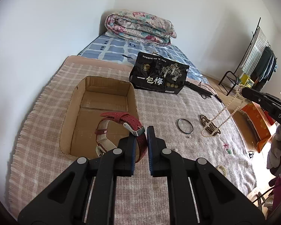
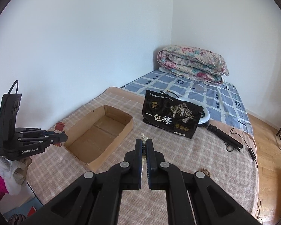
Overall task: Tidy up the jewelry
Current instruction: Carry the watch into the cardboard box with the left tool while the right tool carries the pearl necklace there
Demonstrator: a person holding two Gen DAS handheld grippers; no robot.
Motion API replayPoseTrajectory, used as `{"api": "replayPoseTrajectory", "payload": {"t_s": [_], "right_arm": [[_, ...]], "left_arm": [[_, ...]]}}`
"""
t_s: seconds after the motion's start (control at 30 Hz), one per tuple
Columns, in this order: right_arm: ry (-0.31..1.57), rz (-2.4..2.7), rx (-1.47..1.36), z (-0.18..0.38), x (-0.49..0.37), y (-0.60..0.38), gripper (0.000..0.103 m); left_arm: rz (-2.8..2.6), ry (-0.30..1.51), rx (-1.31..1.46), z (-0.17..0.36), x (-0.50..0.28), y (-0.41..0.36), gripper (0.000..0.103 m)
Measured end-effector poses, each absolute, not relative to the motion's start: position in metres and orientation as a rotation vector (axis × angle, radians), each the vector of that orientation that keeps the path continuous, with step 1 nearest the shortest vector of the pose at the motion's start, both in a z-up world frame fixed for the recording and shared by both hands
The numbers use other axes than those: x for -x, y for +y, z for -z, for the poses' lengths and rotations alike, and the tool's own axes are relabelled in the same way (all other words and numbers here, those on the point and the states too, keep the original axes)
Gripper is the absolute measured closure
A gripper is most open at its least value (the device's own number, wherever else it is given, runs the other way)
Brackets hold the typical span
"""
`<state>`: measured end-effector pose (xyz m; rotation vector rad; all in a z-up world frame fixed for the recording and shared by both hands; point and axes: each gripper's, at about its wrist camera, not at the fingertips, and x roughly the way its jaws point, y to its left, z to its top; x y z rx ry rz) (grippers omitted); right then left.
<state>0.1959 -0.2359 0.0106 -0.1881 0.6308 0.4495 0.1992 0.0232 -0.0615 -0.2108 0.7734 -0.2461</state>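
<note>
Pinching one red-strapped watch [image 1: 128,131] over the near end of the cardboard box [image 1: 73,112]: left gripper [image 1: 140,140]. Clamping one pearl strand [image 1: 224,112], right gripper [image 2: 144,150]. Lying right: one bangle [image 1: 185,125], brown beads [image 1: 209,125], black snack bag [image 1: 159,75] farther off. Ring hard to make out.

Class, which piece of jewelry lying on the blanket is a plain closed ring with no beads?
The thin dark bangle, lying left of the brown bead bracelet and pearl strand.
</note>
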Motion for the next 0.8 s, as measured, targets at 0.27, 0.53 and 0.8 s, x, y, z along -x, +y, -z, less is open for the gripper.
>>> {"api": "replayPoseTrajectory", "payload": {"t_s": [0.27, 0.53, 0.8], "right_arm": [[0.623, -0.51, 0.193, -0.015, -0.213, -0.195, 0.102], [0.616, -0.57, 0.195, -0.018, -0.228, -0.157, 0.102], [0.631, -0.614, 0.191, -0.008, -0.239, -0.121, 0.102]], "left_arm": [[0.209, 0.78, 0.239, 0.07, -0.211, 0.058, 0.094], [0.194, 0.797, 0.267, 0.083, -0.221, 0.079, 0.094], [0.194, 0.819, 0.292, 0.097, -0.229, 0.093, 0.094]]}}
